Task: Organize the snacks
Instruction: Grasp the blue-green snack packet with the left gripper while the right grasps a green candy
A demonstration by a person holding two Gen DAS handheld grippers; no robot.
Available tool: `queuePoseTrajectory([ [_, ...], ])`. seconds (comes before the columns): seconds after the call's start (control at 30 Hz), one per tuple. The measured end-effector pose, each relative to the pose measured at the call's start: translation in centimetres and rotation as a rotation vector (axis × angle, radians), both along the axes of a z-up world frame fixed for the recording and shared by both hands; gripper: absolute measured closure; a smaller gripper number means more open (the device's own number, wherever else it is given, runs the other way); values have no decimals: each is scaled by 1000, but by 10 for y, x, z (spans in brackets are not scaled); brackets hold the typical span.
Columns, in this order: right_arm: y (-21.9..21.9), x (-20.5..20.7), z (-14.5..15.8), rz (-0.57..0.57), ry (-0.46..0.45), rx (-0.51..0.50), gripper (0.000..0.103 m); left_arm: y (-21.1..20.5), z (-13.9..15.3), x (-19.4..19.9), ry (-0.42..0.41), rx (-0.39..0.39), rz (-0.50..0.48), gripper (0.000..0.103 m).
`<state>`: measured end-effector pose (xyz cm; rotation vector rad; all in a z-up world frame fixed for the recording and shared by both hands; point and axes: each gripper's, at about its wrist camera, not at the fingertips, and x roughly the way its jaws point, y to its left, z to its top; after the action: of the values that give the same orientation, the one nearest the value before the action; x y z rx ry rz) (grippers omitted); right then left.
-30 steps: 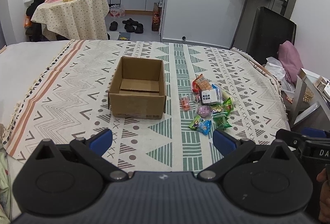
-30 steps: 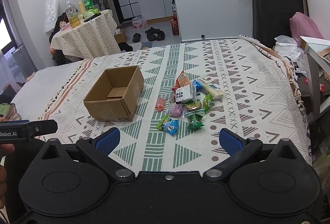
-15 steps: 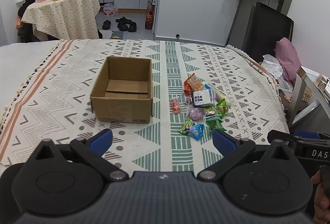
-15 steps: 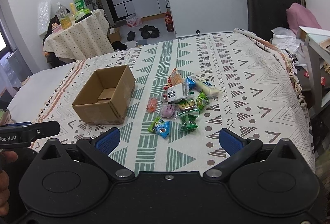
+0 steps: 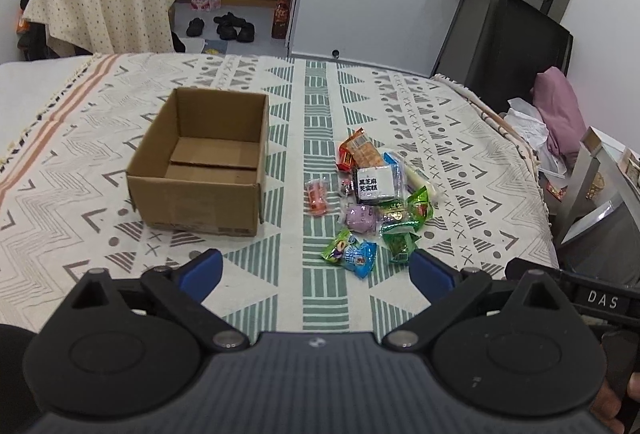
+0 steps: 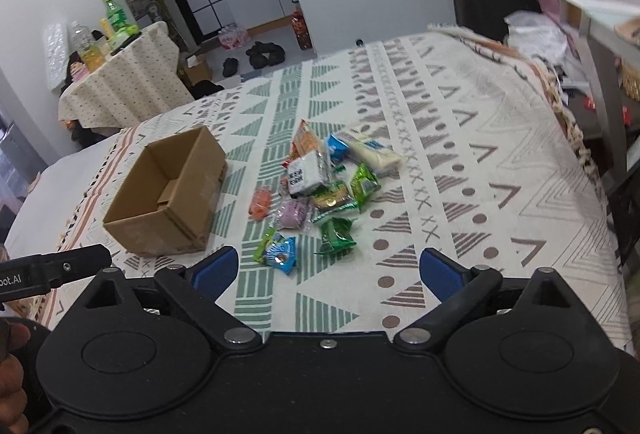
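Observation:
An open empty cardboard box (image 5: 200,162) sits on the patterned cloth; it also shows in the right wrist view (image 6: 168,194). To its right lies a pile of wrapped snacks (image 5: 372,194), also seen in the right wrist view (image 6: 320,194): an orange pack, a white block with black print, a purple sweet, green packs, a blue-green pack nearest me. My left gripper (image 5: 316,270) is open and empty, short of the pile. My right gripper (image 6: 326,270) is open and empty, just short of the blue-green pack (image 6: 280,252).
The patterned cloth (image 5: 100,154) covers the surface. A black chair (image 5: 500,46), a pink cushion (image 5: 558,106) and a grey side table (image 6: 600,74) stand at the right edge. A round table with bottles (image 5: 100,6) stands far left.
Both grippers have moved forward toward the snack pile, so box and snacks look larger and closer. The right view has tilted and shifted right. Both grippers stay open.

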<state>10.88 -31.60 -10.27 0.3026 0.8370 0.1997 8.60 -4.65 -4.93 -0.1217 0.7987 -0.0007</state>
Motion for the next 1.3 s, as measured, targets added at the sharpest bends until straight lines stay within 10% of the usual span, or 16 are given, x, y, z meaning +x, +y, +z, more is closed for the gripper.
queuePoseTrajectory([
  [0.67, -20, 51, -61, -35, 157, 138, 32, -37, -68, 76, 195, -127, -24, 37],
  [1.3, -9, 118, -114, -22, 231, 234, 37, -54, -138, 152, 387, -98, 3, 37],
])
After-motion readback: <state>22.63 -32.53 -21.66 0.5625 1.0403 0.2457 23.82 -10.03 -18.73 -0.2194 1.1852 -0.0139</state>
